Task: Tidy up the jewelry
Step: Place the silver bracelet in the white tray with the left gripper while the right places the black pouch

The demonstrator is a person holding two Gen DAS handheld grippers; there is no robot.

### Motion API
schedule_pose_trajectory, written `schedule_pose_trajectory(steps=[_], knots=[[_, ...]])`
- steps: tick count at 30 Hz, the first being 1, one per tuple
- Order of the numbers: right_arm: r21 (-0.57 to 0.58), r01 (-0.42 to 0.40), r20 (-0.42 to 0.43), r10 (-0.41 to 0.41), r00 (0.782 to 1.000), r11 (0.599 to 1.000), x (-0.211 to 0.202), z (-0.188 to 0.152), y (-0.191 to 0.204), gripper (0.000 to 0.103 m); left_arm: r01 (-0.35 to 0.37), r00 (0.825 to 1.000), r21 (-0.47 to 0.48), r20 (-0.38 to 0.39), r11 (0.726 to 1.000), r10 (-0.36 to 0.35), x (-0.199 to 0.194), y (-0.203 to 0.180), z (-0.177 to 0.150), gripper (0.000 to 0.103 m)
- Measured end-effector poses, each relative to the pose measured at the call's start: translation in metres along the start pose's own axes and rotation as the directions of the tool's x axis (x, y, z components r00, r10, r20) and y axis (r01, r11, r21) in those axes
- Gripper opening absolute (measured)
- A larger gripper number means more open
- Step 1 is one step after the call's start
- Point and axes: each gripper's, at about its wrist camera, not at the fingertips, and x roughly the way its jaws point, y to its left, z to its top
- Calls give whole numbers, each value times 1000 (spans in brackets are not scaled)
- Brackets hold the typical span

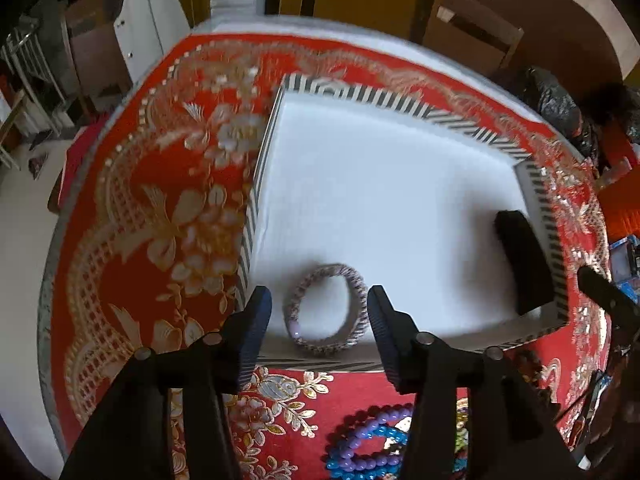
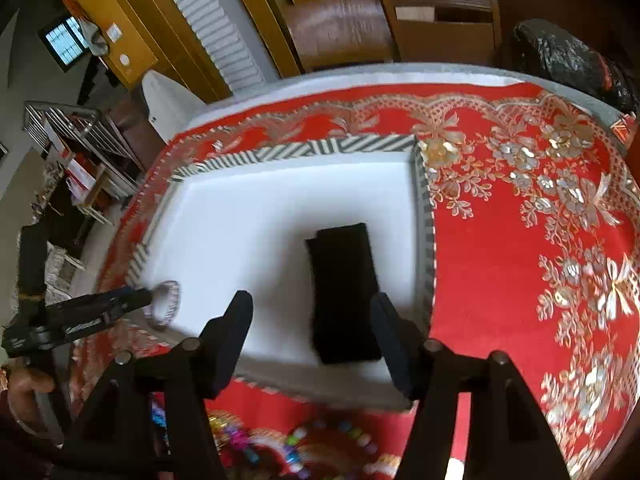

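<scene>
A striped-rim tray point(image 1: 400, 106) with a white floor sits on the red cloth. A beaded bangle point(image 1: 326, 310) lies in its near left corner, between the open fingers of my left gripper point(image 1: 320, 316), which is not closed on it. A black box point(image 1: 524, 256) lies in the tray's right side. In the right wrist view my right gripper point(image 2: 312, 320) is open just above the near end of the black box point(image 2: 344, 288). The bangle point(image 2: 166, 304) and the left gripper point(image 2: 120, 304) show at the tray's point(image 2: 280, 152) left.
Purple and blue bead bracelets point(image 1: 372, 440) lie on the cloth in front of the tray; colourful beads point(image 2: 304, 444) show there too. A wooden chair point(image 2: 400, 24) and a black bag point(image 2: 572, 64) stand beyond the table's far edge.
</scene>
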Motion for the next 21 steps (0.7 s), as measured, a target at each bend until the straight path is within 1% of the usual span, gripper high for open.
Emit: schedule_pose_trajectory(steps=[3,6,9,15,18,21], knots=[[-1,-16,37,16,999,1000,-24,-10,9,65,42,999,-7,20,999,-42,-14,0,2,39],[-7,-6,72,7,997,1000,-46,-17,19,69,57,998,-8,35,998,-57,-22,-3,6,40],[4,-25,100,25,995,1000,-69,-30,24,69,79,996,-4,46,997,-78,-34,-1,4,40],[-2,7,148,-7,989,1000,-107,-59,33,69,65,996,23,56,998,-67,-52,-1,-18,40],[10,28,167,-29,986,1000,-119,-71,32,69,45,997,40,68,998,-48,-64,-1,-32,40],[28,40,187,-44,981,999,-129,-83,31,69,50,996,44,77,998,-54,-74,1,-43,40]])
